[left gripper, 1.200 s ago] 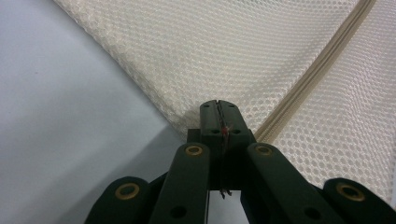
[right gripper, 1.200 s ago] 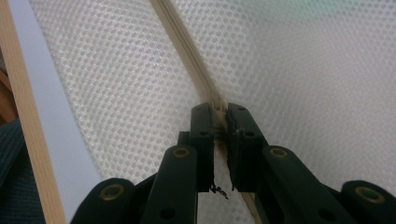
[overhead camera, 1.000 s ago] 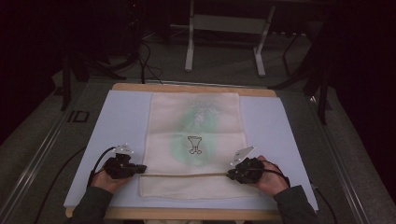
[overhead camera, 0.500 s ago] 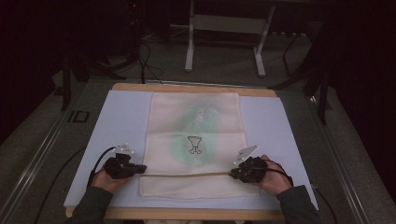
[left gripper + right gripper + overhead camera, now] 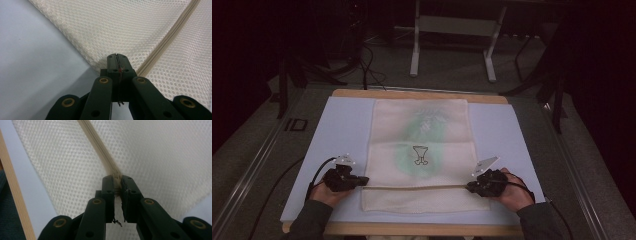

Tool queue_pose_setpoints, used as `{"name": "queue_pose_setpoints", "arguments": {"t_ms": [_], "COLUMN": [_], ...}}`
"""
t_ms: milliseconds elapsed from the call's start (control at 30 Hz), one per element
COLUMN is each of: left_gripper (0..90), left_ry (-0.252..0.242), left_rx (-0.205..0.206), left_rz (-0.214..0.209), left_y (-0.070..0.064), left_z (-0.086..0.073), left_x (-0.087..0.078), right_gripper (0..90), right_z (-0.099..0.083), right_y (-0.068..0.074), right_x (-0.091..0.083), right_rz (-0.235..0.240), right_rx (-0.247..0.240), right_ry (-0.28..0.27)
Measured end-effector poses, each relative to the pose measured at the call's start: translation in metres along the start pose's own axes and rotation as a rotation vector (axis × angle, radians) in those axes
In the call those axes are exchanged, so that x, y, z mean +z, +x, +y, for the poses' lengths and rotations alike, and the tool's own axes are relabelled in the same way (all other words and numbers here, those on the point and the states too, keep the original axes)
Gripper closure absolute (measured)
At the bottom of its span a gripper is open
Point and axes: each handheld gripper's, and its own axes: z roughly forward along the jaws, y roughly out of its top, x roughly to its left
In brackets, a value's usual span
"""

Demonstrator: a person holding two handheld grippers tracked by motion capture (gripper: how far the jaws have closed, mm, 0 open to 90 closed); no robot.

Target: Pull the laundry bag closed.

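A cream mesh laundry bag (image 5: 419, 150) lies flat at the centre of a pale blue mat (image 5: 337, 135) on the wooden counter (image 5: 422, 93), a green garment with a small printed figure showing faintly through the netting. The left tool (image 5: 360, 181), at 8 o'clock of the bag, has its jaws closed tight on the left end of the zipper band (image 5: 414, 187); the right tool (image 5: 471, 187), at 4 o'clock, has its jaws nearly closed, clamped on the band's right end. The band runs taut and straight between them across the bag's near portion. Judging by this, the garment is already inside and the bag laid out; what appears left is closing or folding along the zipper line, though the slider cannot be made out. No brand, label or legible writing shows on the bag.
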Motion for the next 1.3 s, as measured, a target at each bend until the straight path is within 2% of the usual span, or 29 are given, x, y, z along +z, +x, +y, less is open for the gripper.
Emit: {"name": "queue_pose_setpoints", "arguments": {"t_ms": [300, 400, 733, 900, 1033, 1167, 1300], "left_gripper": [90.0, 90.0, 90.0, 90.0, 90.0, 89.9, 89.8], "left_ry": [-0.001, -0.001, -0.004, -0.001, -0.007, -0.022, -0.039], "left_rx": [-0.002, 0.000, 0.005, 0.016, 0.008, -0.011, -0.017], "left_rz": [0.000, -0.001, 0.007, 0.026, 0.025, 0.013, 0.013], "left_y": [0.000, 0.000, -0.001, -0.004, -0.004, -0.002, -0.002], "left_z": [0.000, 0.000, -0.001, 0.000, -0.001, -0.002, -0.002], "left_x": [0.000, 0.000, 0.000, 0.000, 0.000, -0.001, -0.003], "right_gripper": [82.0, 81.9, 81.9, 81.8, 80.9, 74.9, 70.4], "right_z": [-0.014, -0.025, -0.033, -0.037, -0.038, -0.038, -0.039], "right_y": [-0.007, -0.013, -0.013, -0.011, -0.011, -0.011, -0.010], "right_x": [-0.005, -0.010, -0.009, -0.010, -0.010, -0.010, -0.012], "right_rz": [-0.007, -0.025, -0.011, 0.009, 0.010, 0.015, 0.008], "right_rx": [0.042, 0.075, 0.095, 0.111, 0.121, 0.124, 0.137], "right_ry": [-0.005, 0.008, -0.010, -0.039, -0.052, -0.068, -0.108]}}
